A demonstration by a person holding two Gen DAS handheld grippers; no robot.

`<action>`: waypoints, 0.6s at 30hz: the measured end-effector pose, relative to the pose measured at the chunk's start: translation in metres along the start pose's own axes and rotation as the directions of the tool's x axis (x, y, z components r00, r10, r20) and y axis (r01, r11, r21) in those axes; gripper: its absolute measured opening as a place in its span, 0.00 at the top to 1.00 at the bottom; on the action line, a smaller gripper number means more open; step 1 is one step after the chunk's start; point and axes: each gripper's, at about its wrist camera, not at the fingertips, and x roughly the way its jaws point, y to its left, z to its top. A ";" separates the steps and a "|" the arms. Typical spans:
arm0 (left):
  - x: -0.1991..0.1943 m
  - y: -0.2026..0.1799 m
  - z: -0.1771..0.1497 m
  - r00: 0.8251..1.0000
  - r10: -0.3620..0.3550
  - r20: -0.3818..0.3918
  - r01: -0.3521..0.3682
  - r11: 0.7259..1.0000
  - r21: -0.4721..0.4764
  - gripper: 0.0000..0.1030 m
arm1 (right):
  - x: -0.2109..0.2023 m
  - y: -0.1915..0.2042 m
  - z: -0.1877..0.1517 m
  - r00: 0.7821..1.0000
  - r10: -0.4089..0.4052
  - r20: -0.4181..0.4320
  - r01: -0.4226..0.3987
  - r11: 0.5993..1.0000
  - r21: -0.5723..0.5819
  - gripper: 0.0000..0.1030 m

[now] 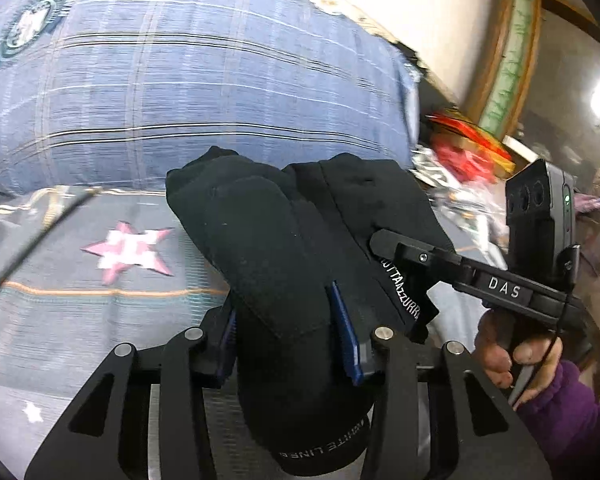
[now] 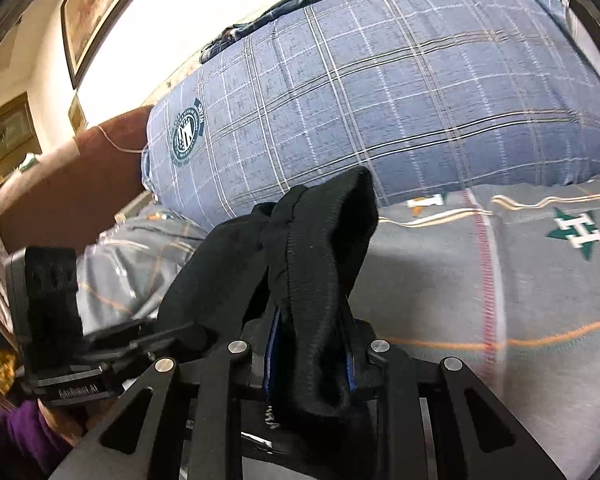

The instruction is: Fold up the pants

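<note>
We are gripping the black pants (image 1: pixel 284 248) with both tongs, lifted above the grey bed cover (image 1: pixel 80 304). The left tongs (image 1: pixel 288 340) are clamping a bunched fold between the blue pads (image 1: pixel 348 336). The right tongs (image 2: pixel 310 356) are clamping the hemmed edge of the pants (image 2: pixel 320 248). A blue plaid pillow (image 2: pixel 380 92) is lying behind.

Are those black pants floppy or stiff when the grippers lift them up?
Probably floppy: the black pants bunch into soft folds and droop over the left gripper. They likely hang rather than stand, since cloth sags on both sides of the right gripper. They seem light and not slippery; each gripper holds them with just a pinch of fabric.
</note>
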 end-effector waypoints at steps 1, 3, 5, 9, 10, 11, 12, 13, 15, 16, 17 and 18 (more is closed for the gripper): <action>0.001 0.005 0.000 1.000 0.029 -0.003 -0.029 1.000 -0.006 0.61 | 0.009 0.003 0.003 1.000 0.001 -0.008 -0.001 1.000 0.012 0.76; 0.010 0.017 -0.002 0.994 0.110 -0.028 -0.110 0.994 -0.016 0.59 | 0.030 0.008 0.006 0.999 -0.004 -0.034 0.005 0.999 0.034 0.76; 0.026 0.033 -0.007 0.976 0.188 -0.111 -0.194 0.980 -0.048 0.55 | 0.055 0.009 0.006 0.996 -0.027 -0.087 0.032 0.998 0.055 0.69; 0.027 0.047 -0.011 0.960 0.242 -0.144 -0.260 0.957 -0.126 0.39 | 0.095 0.017 -0.015 0.944 -0.260 -0.203 0.245 0.965 -0.094 0.41; 0.024 0.044 -0.008 0.957 0.257 -0.136 -0.272 0.957 -0.103 0.39 | 0.090 0.021 -0.015 0.945 -0.276 -0.176 0.257 0.959 -0.120 0.41; 0.018 0.040 -0.007 0.955 0.273 -0.115 -0.283 0.956 -0.082 0.39 | 0.083 0.023 -0.013 0.951 -0.267 -0.155 0.249 0.961 -0.123 0.41; 0.012 0.037 -0.005 0.952 0.294 -0.083 -0.299 0.952 -0.067 0.39 | 0.076 0.024 -0.011 0.958 -0.257 -0.129 0.241 0.963 -0.123 0.41; 0.001 0.034 -0.006 0.949 0.312 -0.046 -0.314 0.948 -0.054 0.39 | 0.062 0.026 -0.007 0.966 -0.250 -0.063 0.242 0.963 -0.117 0.41; -0.010 0.030 -0.003 0.945 0.326 -0.008 -0.326 0.945 -0.032 0.38 | 0.042 0.028 -0.002 0.965 -0.259 0.038 0.261 0.958 -0.115 0.41; -0.012 0.029 -0.002 0.942 0.337 0.001 -0.336 0.941 -0.021 0.36 | 0.035 0.030 -0.002 0.962 -0.261 0.080 0.270 0.955 -0.120 0.41; -0.010 0.026 -0.002 0.936 0.353 0.002 -0.353 0.935 -0.011 0.36 | 0.028 0.032 -0.001 0.960 -0.254 0.120 0.269 0.955 -0.126 0.41; -0.008 0.028 -0.002 0.928 0.372 -0.003 -0.372 0.928 -0.003 0.36 | 0.026 0.034 0.000 0.960 -0.244 0.135 0.262 0.956 -0.133 0.41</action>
